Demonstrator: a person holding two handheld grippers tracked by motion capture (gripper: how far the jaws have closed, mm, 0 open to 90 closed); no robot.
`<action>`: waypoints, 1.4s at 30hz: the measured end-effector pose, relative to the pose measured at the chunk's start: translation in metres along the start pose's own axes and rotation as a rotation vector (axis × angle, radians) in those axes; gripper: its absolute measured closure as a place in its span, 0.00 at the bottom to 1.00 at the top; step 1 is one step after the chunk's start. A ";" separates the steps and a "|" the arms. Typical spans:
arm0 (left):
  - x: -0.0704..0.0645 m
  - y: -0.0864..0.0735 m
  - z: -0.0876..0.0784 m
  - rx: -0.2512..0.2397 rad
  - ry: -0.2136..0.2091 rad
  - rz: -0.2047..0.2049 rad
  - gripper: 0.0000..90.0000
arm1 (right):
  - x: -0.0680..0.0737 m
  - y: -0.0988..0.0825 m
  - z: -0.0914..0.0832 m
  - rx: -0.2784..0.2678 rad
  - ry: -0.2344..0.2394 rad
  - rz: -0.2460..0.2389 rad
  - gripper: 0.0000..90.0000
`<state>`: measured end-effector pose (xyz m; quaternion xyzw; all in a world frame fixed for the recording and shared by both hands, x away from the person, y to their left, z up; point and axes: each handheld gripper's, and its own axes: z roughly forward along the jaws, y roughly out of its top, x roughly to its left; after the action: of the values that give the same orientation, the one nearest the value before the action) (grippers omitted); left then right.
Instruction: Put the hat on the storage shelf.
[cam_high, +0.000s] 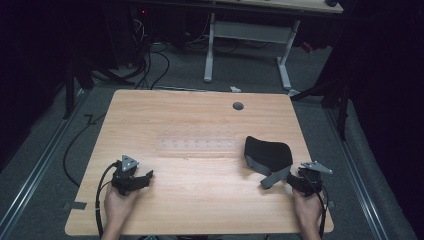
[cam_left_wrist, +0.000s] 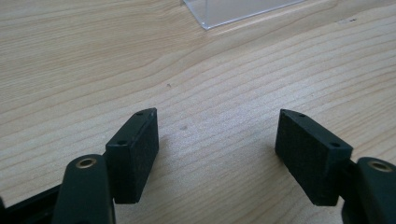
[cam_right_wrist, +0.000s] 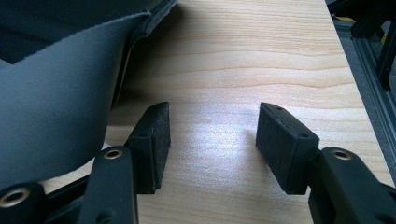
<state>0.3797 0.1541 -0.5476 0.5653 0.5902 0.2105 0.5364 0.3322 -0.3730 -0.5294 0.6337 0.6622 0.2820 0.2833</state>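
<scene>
Two hands come in at the near edge of the tabletop (cam_high: 200, 200), one gripper in each. At the near left, the left gripper (cam_high: 148, 176) rests low over bare wood, its two jaws standing wide apart with nothing between them — the left gripper view (cam_left_wrist: 217, 140) shows plain wood grain in the gap. At the near right, the right gripper (cam_high: 291, 181) is likewise spread wide and holds nothing; in the right gripper view (cam_right_wrist: 214, 133) bare wood lies between its two pads.

One black cap (cam_high: 267, 154) lies on the right half of the tabletop, just beside the right gripper and a little farther off; its grey strap (cam_high: 275, 177) trails toward that gripper. In the right gripper view the cap's grey fabric (cam_right_wrist: 51, 93) sits close by the left jaw, and whether it touches cannot be told.

One clear plastic tray (cam_high: 197, 144) lies across the middle of the tabletop, well apart from the left gripper — its near corner (cam_left_wrist: 233, 11) shows at the top of the left gripper view. One round grey cable hole (cam_high: 238, 106) sits toward the far edge.
</scene>
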 end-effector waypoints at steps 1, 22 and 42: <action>0.000 0.000 0.000 0.000 0.000 0.000 0.34 | 0.000 0.000 0.000 0.000 0.000 0.001 0.50; -0.001 0.000 0.000 0.007 -0.007 0.004 0.32 | -0.002 0.000 0.000 0.001 -0.009 0.003 0.48; -0.001 0.000 0.000 0.005 0.000 0.002 0.32 | -0.006 -0.001 -0.006 -0.008 -0.004 0.034 0.52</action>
<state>0.3792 0.1530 -0.5476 0.5671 0.5904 0.2094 0.5347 0.3278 -0.3786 -0.5257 0.6443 0.6497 0.2882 0.2825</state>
